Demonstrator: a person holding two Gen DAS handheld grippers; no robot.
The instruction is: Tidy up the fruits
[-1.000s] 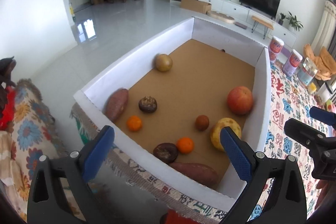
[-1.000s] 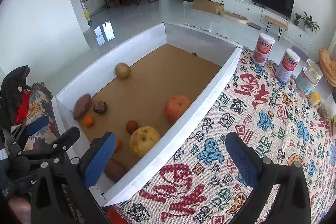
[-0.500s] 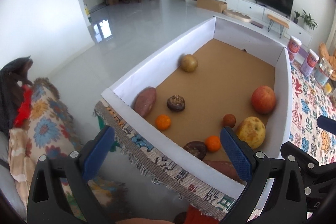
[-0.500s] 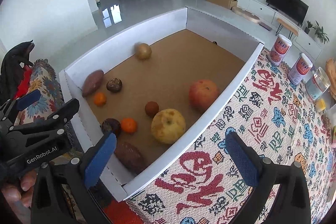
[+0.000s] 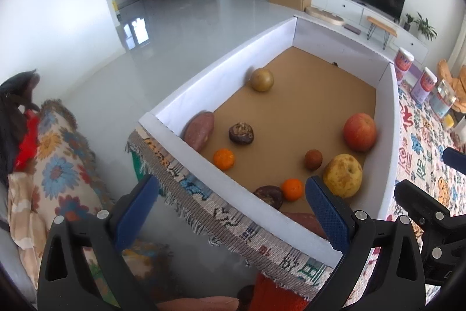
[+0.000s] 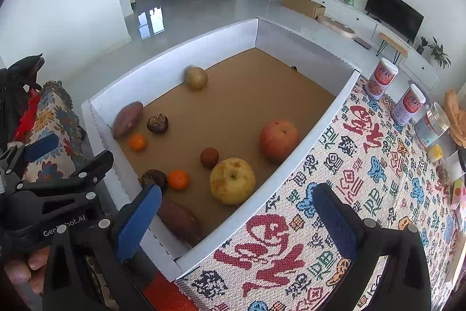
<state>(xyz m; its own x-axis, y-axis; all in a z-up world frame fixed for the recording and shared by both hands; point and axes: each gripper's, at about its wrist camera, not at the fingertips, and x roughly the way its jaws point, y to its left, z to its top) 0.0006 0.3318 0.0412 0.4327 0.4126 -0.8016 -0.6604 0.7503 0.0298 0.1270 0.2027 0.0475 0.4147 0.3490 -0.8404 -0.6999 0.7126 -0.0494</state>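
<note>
A white-walled box (image 6: pixel 221 235) with a brown cardboard floor stands on a surface covered by a patterned woven cloth (image 6: pixel 364 179), and it serves as the landmark for everything else. All the fruit lies inside it. Largest are a red apple (image 6: pixel 279 139) against the wall beside the cloth and a yellow apple (image 6: pixel 232 180) just nearer along that wall. Two reddish sweet potatoes follow: one (image 6: pixel 127 118) against the opposite wall, the other (image 6: pixel 179 220) in the near corner. A tan round fruit (image 6: pixel 196 77) sits farther along the opposite wall. Smaller still are two dark wrinkled fruits (image 6: pixel 157 123) (image 6: pixel 153 178), two small oranges (image 6: pixel 137 142) (image 6: pixel 178 179) and a small brown round fruit (image 6: pixel 209 157) beside the yellow apple.

The right wrist view shows the near-corner sweet potato whole; the left wrist view shows only a sliver of it behind the box's near wall and a blue pad. The left wrist view alone shows the cloth's fringed edge (image 5: pixel 204 212) hanging over the surface below the box.

The left gripper (image 5: pixel 231 209) hovers before the box's near wall, jaws spread wide and empty. The right gripper (image 6: pixel 237 219) hangs over the near corner and the cloth, jaws likewise apart, holding nothing.
</note>
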